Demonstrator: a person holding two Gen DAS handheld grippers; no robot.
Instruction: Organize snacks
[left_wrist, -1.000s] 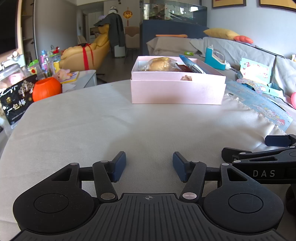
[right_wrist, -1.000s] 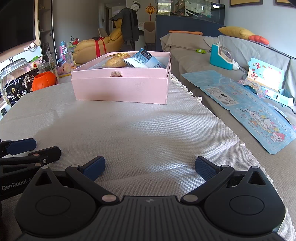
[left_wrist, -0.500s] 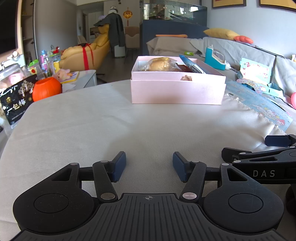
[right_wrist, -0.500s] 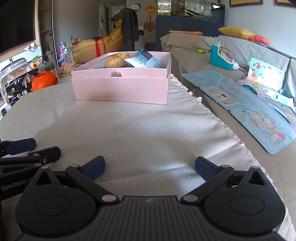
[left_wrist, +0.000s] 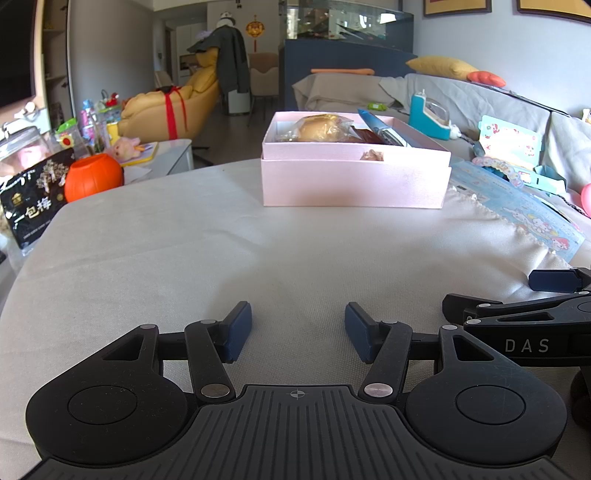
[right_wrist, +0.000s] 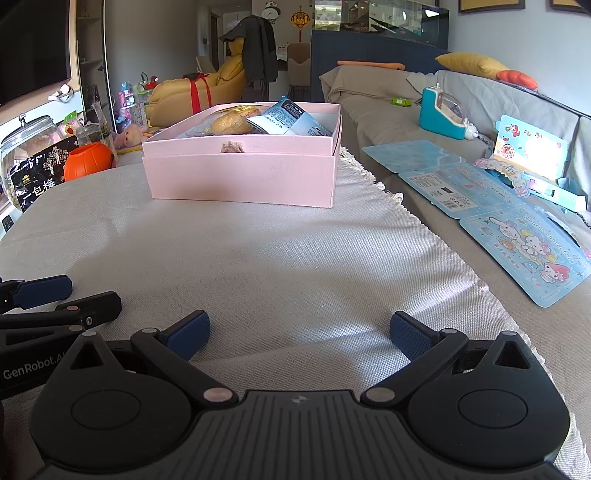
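A pink box (left_wrist: 354, 181) stands at the far side of the cloth-covered table; it also shows in the right wrist view (right_wrist: 243, 177). It holds a wrapped bun (left_wrist: 321, 127), a blue packet (right_wrist: 288, 120) and other snacks. My left gripper (left_wrist: 297, 330) is open and empty, low over the near cloth. My right gripper (right_wrist: 299, 332) is open wider, also empty, beside the left one. Each gripper shows at the edge of the other's view.
An orange pumpkin pot (left_wrist: 92, 177), a black snack bag (left_wrist: 31, 201) and a glass jar (right_wrist: 26, 140) sit at the table's left edge. Blue cartoon cardboard sheets (right_wrist: 517, 229) lie on the sofa to the right, with a teal holder (right_wrist: 441, 112).
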